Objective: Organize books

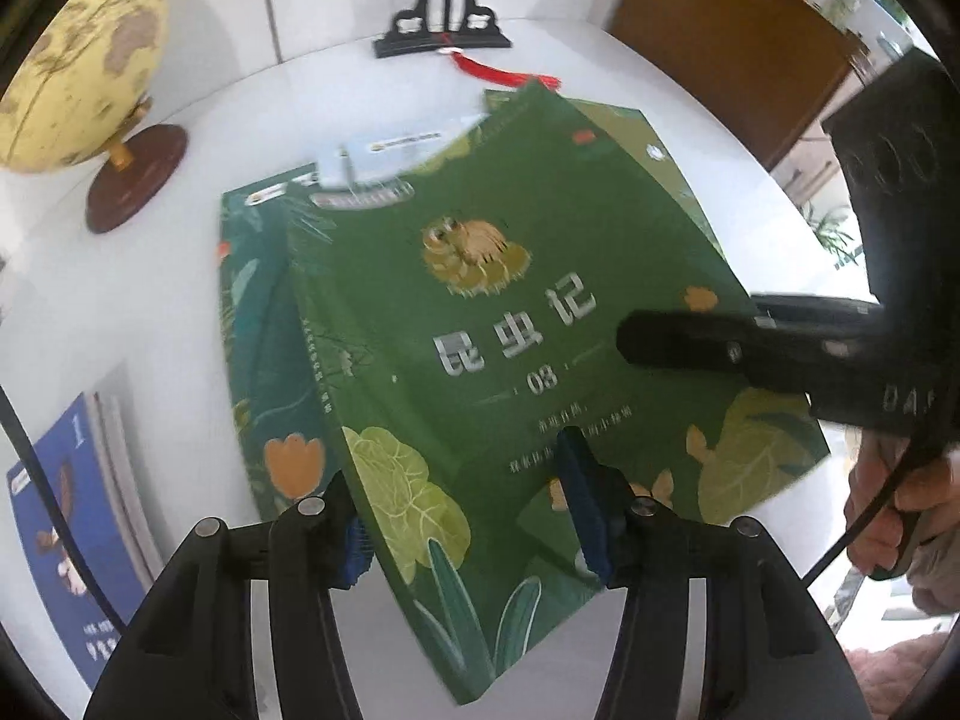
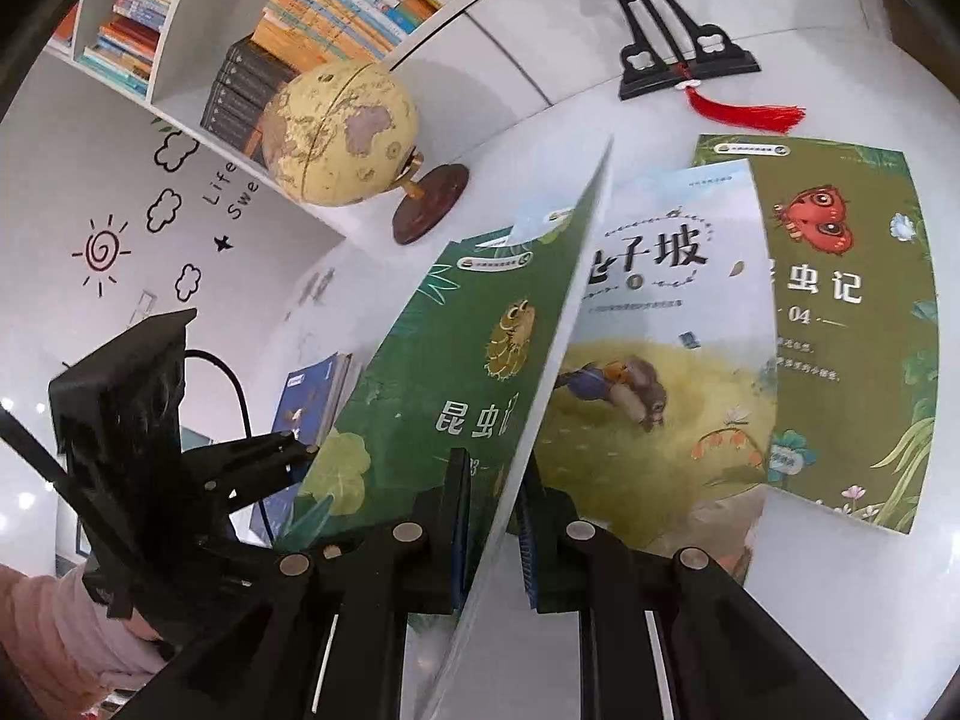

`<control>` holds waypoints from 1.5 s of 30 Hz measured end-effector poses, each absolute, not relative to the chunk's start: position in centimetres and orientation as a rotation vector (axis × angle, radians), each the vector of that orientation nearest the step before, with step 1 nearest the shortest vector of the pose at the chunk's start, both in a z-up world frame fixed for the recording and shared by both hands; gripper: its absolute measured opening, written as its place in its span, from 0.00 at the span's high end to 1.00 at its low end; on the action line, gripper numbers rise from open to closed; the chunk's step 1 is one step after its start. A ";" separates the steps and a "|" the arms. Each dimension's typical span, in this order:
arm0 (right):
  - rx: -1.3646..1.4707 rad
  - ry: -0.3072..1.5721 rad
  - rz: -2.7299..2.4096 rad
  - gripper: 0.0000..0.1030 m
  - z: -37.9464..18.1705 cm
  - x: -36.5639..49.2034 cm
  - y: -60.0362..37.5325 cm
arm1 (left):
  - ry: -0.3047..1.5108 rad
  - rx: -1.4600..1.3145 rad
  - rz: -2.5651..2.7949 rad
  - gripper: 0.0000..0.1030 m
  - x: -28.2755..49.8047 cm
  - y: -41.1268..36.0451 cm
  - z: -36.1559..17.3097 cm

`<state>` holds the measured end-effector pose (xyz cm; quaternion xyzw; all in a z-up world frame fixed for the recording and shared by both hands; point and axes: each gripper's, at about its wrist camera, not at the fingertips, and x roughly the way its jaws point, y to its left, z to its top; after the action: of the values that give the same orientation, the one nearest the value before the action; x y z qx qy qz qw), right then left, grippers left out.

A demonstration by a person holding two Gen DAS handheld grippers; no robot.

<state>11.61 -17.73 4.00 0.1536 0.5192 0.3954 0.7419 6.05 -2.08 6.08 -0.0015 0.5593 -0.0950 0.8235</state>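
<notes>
White tabletop point(image 2: 840, 600) holds books, a globe point(image 2: 339, 135); bookshelves point(image 2: 288, 12) behind.

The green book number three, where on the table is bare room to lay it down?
Bare table lies right of the number four book, and between the globe and the blue book. The middle is crowded with overlapping books.
</notes>
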 end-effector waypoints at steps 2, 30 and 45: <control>0.319 1.137 0.881 0.86 4.3 11.1 -17.1 | 1.187 -0.025 -0.190 0.51 5.7 -1.1 6.4; 0.406 1.254 0.840 0.81 1.3 12.5 -15.5 | 1.268 -0.226 -0.245 0.38 7.1 2.0 4.8; 0.223 1.105 0.956 0.81 5.9 10.3 -11.6 | 1.136 -0.196 -0.159 0.39 6.2 4.5 7.5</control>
<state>10.34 -11.57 5.87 0.1018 0.5034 0.4357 0.7392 6.16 4.54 7.49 -0.0927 0.5367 -0.0750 0.8353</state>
